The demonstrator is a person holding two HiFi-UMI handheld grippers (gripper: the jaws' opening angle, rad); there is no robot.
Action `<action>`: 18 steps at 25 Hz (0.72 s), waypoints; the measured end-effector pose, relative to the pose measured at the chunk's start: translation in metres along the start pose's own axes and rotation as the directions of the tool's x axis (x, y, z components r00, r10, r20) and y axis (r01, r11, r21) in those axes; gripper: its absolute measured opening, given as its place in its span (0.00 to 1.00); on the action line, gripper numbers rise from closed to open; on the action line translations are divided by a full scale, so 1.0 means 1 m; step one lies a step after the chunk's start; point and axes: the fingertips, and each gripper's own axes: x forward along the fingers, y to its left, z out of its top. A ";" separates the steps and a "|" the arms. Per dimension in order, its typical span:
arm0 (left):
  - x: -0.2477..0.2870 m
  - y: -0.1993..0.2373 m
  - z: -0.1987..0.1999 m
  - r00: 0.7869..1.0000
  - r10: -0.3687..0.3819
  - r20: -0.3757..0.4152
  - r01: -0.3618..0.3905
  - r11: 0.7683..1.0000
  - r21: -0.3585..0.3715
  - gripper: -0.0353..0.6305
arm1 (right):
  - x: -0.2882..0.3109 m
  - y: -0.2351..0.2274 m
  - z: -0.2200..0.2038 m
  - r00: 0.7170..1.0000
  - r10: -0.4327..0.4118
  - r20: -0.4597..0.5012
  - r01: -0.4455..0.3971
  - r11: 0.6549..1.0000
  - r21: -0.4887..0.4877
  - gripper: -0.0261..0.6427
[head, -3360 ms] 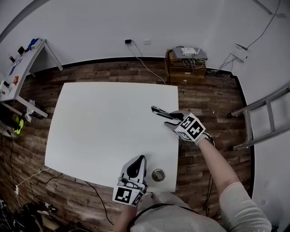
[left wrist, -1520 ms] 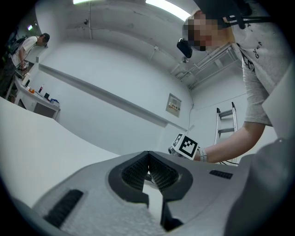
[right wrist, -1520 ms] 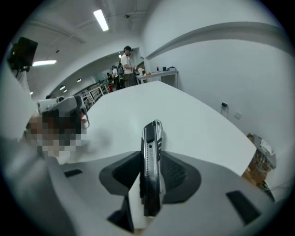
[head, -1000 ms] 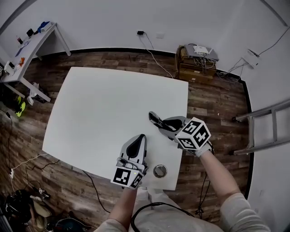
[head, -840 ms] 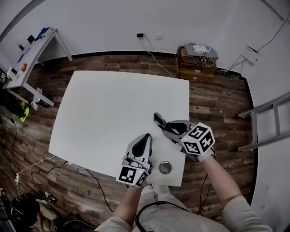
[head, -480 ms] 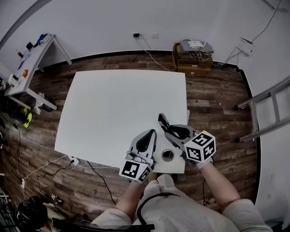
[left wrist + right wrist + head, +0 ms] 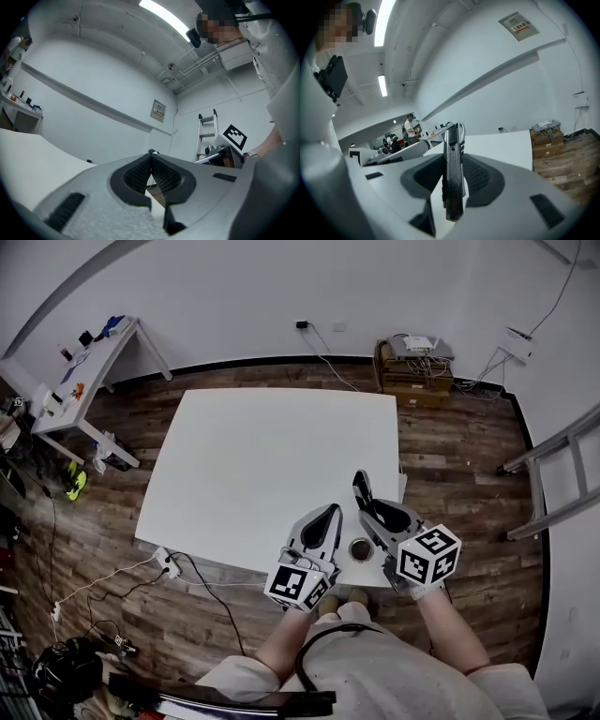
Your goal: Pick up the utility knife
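Slim dark metal utility knife (image 7: 453,183) clamped in grey right gripper (image 7: 362,491).
Grey left gripper (image 7: 330,514) at its 9 o'clock, jaws together, empty.

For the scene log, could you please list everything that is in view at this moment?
table: one, white, centre
round metal object: one, silver, table's near edge, between the grippers
utility knife: one, dark, between the right gripper's fingers
cardboard box: one, brown, beyond the table's far right corner
side desk: one, white, far left
ladder: one, grey, right
left gripper: one, grey, fingers together, empty
right gripper: one, grey, fingers shut on the utility knife
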 end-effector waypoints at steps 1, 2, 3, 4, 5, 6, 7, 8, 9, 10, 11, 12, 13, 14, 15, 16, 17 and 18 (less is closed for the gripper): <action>-0.001 0.002 0.003 1.000 0.011 0.007 -0.011 1.000 -0.001 0.06 | 0.001 0.002 0.002 1.000 -0.002 0.009 0.001 1.000 0.005 0.24; -0.001 0.003 0.005 1.000 0.018 0.014 -0.018 1.000 -0.005 0.06 | 0.002 0.003 0.005 1.000 -0.005 0.017 0.005 1.000 0.008 0.24; 0.000 0.004 0.006 1.000 0.021 0.017 -0.021 1.000 -0.010 0.06 | 0.002 0.003 0.007 1.000 -0.011 0.025 0.011 1.000 0.010 0.24; 0.000 0.004 0.006 1.000 0.020 0.018 -0.020 1.000 -0.016 0.06 | 0.001 0.004 0.009 0.999 -0.016 0.031 0.016 1.000 0.010 0.23; 0.000 0.003 0.006 1.000 0.020 0.017 -0.020 1.000 -0.018 0.06 | 0.000 0.004 0.010 0.999 -0.018 0.036 0.018 1.000 0.007 0.24; 0.000 0.003 0.006 1.000 0.022 0.015 -0.021 1.000 -0.019 0.06 | 0.000 0.005 0.011 0.999 -0.018 0.037 0.017 1.000 0.004 0.24; -0.001 0.004 0.007 1.000 0.026 0.016 -0.026 0.999 -0.018 0.06 | 0.000 0.006 0.011 0.999 -0.015 0.036 0.015 1.000 0.001 0.24; -0.001 0.005 0.008 0.999 0.032 0.018 -0.032 0.999 -0.018 0.06 | 0.001 0.006 0.010 0.999 -0.012 0.035 0.012 1.000 -0.001 0.24; -0.002 0.007 0.009 0.999 0.037 0.021 -0.036 0.999 -0.018 0.06 | 0.001 0.007 0.011 0.999 -0.010 0.033 0.010 1.000 -0.002 0.24; -0.002 0.008 0.010 0.999 0.040 0.025 -0.039 0.999 -0.018 0.06 | 0.001 0.007 0.011 0.999 -0.010 0.034 0.010 1.000 -0.003 0.24; -0.002 0.009 0.012 0.999 0.041 0.028 -0.040 0.999 -0.017 0.06 | 0.001 0.008 0.012 0.999 -0.011 0.036 0.011 1.000 -0.006 0.24; -0.003 0.009 0.013 0.999 0.041 0.030 -0.041 0.999 -0.016 0.06 | 0.001 0.008 0.013 0.999 -0.012 0.039 0.012 1.000 -0.010 0.24; -0.004 0.009 0.013 0.999 0.041 0.032 -0.041 0.999 -0.015 0.06 | 0.000 0.009 0.015 0.999 -0.014 0.044 0.014 1.000 -0.015 0.24; -0.005 0.009 0.013 0.999 0.042 0.034 -0.041 0.999 -0.015 0.06 | 0.000 0.010 0.016 0.999 -0.016 0.049 0.017 1.000 -0.019 0.24; -0.007 0.009 0.013 0.999 0.042 0.035 -0.041 0.999 -0.016 0.06 | 0.000 0.011 0.017 0.998 -0.018 0.054 0.019 1.000 -0.022 0.24; -0.007 0.010 0.013 0.999 0.042 0.035 -0.041 0.999 -0.017 0.06 | 0.001 0.011 0.018 0.998 -0.020 0.058 0.021 0.999 -0.025 0.23; -0.006 0.011 0.013 0.999 0.042 0.035 -0.041 0.999 -0.018 0.06 | 0.002 0.011 0.021 0.998 -0.022 0.062 0.024 0.999 -0.028 0.23; -0.005 0.013 0.013 0.999 0.042 0.035 -0.041 0.999 -0.019 0.06 | 0.004 0.010 0.024 0.998 -0.024 0.066 0.026 0.999 -0.030 0.24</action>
